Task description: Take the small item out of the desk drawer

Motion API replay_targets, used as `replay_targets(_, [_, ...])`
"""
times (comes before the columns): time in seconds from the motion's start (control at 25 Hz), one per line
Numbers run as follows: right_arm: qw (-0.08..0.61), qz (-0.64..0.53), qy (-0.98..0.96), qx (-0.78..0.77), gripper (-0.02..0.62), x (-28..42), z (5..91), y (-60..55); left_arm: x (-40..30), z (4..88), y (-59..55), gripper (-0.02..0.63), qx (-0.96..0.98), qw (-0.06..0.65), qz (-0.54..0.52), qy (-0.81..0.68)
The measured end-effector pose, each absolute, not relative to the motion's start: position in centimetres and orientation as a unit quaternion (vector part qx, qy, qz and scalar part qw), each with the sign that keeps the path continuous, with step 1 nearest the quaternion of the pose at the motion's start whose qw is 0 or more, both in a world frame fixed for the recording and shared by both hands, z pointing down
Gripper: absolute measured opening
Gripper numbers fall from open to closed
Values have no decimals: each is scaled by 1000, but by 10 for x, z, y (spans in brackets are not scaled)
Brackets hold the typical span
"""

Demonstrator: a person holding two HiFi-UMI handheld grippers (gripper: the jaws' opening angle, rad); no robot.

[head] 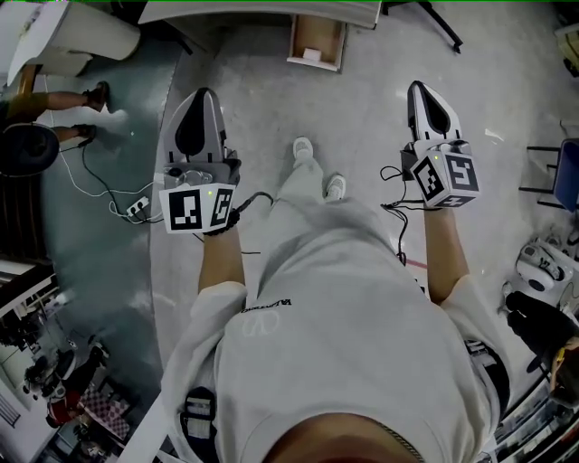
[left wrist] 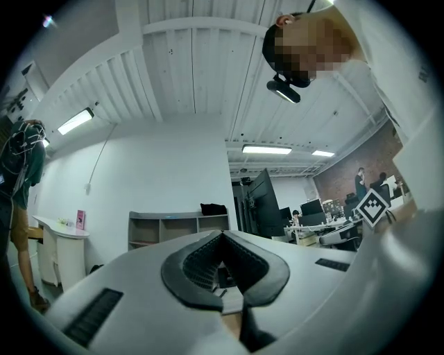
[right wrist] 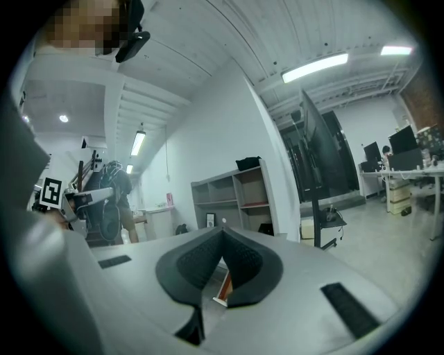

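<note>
At the top of the head view a wooden drawer [head: 295, 41] stands pulled out from the pale desk [head: 262, 11]. A small white item [head: 312, 54] lies inside it. My left gripper [head: 201, 98] points forward over the floor, well short and left of the drawer, with its jaws shut and empty. My right gripper [head: 422, 92] is held to the right of the drawer, also shut on nothing. In the left gripper view the left gripper [left wrist: 222, 237] has its dark pads meeting at the tip. The right gripper [right wrist: 223, 233] looks the same in the right gripper view.
A power strip with cables [head: 136, 208] lies on the floor left of me, beyond it another person's feet [head: 90, 98] and a round stool [head: 25, 149]. Equipment clutters the right edge [head: 543, 271]. An open shelf unit [right wrist: 236, 197] stands against the white wall.
</note>
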State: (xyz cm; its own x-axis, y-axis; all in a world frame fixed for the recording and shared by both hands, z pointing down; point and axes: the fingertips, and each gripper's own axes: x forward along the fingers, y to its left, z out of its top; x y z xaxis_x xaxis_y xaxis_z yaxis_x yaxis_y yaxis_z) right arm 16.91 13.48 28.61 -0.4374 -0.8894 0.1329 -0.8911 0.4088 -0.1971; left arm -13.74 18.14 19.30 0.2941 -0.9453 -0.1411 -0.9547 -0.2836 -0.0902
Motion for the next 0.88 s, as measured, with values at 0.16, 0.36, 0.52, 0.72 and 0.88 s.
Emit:
replay_targets(0.16, [9,121,-837,534,-2,177,291,123,-127,197,158,0,-810,75,31,581])
replay_targets(0.36, [23,119,-832,542,-2,177,299,98,-117,202,115,0,-821,70,35,565])
replay_targets(0.52, [48,126,-835,533,-1,163,316,66,-116,221,64,0,-828,60,26,557])
replay_targets(0.72, [69,143,-839,521,-2,123,353,14,-134,287,-5,0,-837,15,-5,547])
replay_targets(0.88, [70,162,-838,516,-2,104,364,-26,-138,316,-52,0,-846,-13,-22,533])
